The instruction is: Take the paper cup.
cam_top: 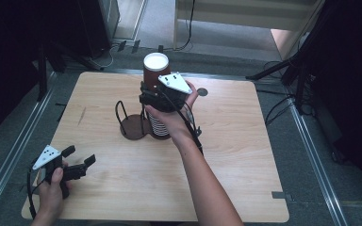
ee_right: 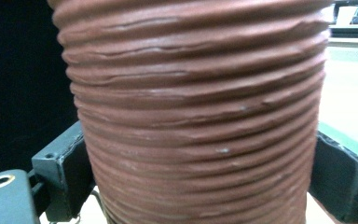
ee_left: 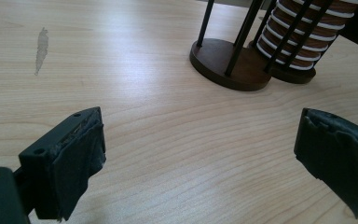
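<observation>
Pale wood-grain tabletop (cam_top: 245, 155) with rounded corners, occupying the centre of the high view; a small dark round mark lies near its far edge, right of centre, and a grey streak (ee_left: 41, 49) marks the wood at the upper left of the left gripper view. Around the tabletop: grey floor, metal rails along both sides, black stand legs and trailing cables at the upper corners, and a lighter floor area at top centre.

Right claw (cam_top: 156, 96), at centre frame, closed against the sides of a ribbed brown paper cup (cam_top: 156, 70) with a white interior; in the right gripper view the cup (ee_right: 196, 121) sits between the two jaws, touching both. The cup is held above a stack of nested cups (cam_top: 159, 126) standing in a dark wire holder (cam_top: 133, 127) with a round base, just left of centre.

Left claw (cam_top: 81, 162), at lower left, rests near the tabletop's near edge with jaws spread wide and nothing between them; it points toward the holder (ee_left: 230, 65), well apart from it.
</observation>
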`<state>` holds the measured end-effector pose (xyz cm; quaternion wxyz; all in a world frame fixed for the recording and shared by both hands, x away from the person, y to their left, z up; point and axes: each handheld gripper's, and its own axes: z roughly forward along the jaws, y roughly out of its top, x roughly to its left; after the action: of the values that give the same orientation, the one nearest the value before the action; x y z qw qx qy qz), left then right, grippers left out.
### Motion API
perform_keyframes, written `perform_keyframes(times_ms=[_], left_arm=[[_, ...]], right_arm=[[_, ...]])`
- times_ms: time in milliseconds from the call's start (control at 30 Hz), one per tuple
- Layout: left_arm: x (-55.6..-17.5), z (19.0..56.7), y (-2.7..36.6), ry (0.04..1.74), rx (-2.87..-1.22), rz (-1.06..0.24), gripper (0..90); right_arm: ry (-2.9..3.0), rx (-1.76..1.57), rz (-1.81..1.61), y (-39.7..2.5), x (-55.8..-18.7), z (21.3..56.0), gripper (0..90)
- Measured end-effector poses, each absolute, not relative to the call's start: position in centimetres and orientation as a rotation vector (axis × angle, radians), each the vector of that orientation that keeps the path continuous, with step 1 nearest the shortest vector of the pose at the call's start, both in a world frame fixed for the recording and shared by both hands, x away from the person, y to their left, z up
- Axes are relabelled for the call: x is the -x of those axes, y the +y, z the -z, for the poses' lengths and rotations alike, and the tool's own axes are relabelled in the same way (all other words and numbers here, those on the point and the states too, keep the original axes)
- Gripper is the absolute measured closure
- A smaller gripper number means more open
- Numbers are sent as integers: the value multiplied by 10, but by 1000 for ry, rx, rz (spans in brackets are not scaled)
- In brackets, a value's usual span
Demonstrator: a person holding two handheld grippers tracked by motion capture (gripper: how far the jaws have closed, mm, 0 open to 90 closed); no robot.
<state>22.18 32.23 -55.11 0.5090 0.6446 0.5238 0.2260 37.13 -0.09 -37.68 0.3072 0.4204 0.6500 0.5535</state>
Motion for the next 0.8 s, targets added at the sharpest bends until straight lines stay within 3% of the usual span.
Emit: perform_keyframes(times_ms=[800], left_arm=[[-222,551,321,1259,-1561,-550,25]], right_arm=[[1711,-1111,-1465,0,-374,369,104]])
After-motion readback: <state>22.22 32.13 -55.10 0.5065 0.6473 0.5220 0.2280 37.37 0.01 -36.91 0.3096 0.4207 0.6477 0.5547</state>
